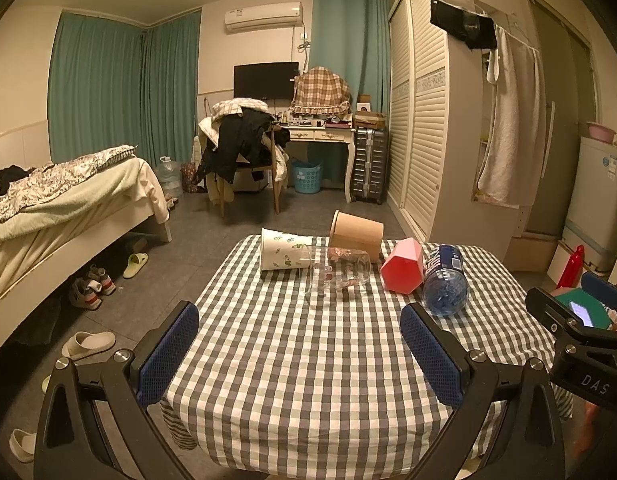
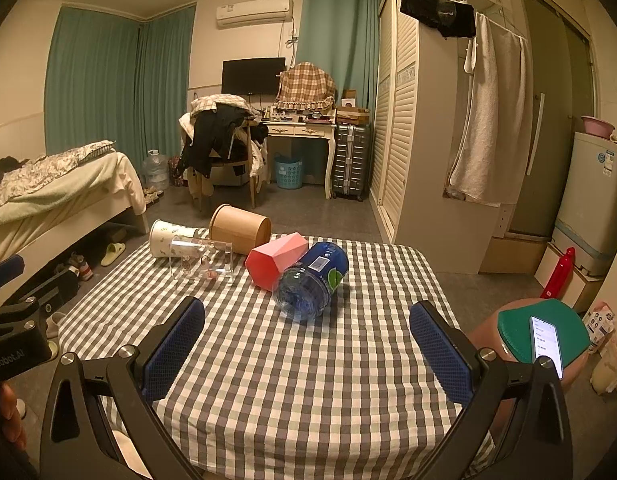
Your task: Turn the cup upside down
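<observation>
Left wrist view had my left claw (image 1: 299, 354) spread wide apart and empty above the near part of the checked desk (image 1: 292, 380). My right claw (image 2: 307, 354) was spread just as wide, also holding nothing.

5 vessels lay on their sides well ahead of both claws, none upright. The clear glass cup (image 1: 337, 274) lay straight ahead of the left claw, with the white floral paper cup (image 1: 282, 255) just left of it and the brown paper tub (image 1: 356, 233) beyond it. From the right claw, the blue bottle piece (image 2: 310, 282) lay dead ahead, touching the red faceted cup (image 2: 274, 262) on its left.

Which cup the task meant I could not tell. I judged the glass the natural target for the left claw. To do it well I would approach low, pinch across its wall near the middle, lift clear of the paper cup, then rotate until the rim faced down before setting it on bare cloth.
</observation>
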{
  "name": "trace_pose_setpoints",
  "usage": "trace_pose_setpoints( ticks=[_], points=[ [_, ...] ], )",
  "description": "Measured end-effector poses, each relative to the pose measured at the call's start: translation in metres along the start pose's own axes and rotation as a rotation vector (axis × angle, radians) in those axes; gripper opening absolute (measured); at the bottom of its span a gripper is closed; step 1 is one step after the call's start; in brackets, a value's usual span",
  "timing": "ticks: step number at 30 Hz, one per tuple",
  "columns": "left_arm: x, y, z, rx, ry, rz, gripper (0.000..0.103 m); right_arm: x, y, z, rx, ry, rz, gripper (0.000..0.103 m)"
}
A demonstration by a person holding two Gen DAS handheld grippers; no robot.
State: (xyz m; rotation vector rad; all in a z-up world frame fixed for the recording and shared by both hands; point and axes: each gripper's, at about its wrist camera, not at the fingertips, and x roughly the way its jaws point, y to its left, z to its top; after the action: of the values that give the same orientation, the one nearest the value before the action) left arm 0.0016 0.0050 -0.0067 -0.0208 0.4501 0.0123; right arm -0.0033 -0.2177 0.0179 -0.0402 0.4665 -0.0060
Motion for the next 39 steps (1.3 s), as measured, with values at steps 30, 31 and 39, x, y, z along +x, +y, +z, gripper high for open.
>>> trace_pose_setpoints(
  ticks=[30,31,39],
  points=[
    [0.001,0.001,-0.004,-0.002,0.006,0.003,0.103,0.001,0.002,0.003,-0.002,0.006,-0.004,0.103],
    [0.001,0.001,-0.006,-0.003,0.007,0.004,0.103,0.001,0.001,0.003,-0.003,0.008,-0.008,0.103],
    [0.016,-0.001,-0.007,-0.012,0.034,0.005,0.103,0.011,-0.004,0.002,0.008,0.022,-0.028,0.103]
  ],
)
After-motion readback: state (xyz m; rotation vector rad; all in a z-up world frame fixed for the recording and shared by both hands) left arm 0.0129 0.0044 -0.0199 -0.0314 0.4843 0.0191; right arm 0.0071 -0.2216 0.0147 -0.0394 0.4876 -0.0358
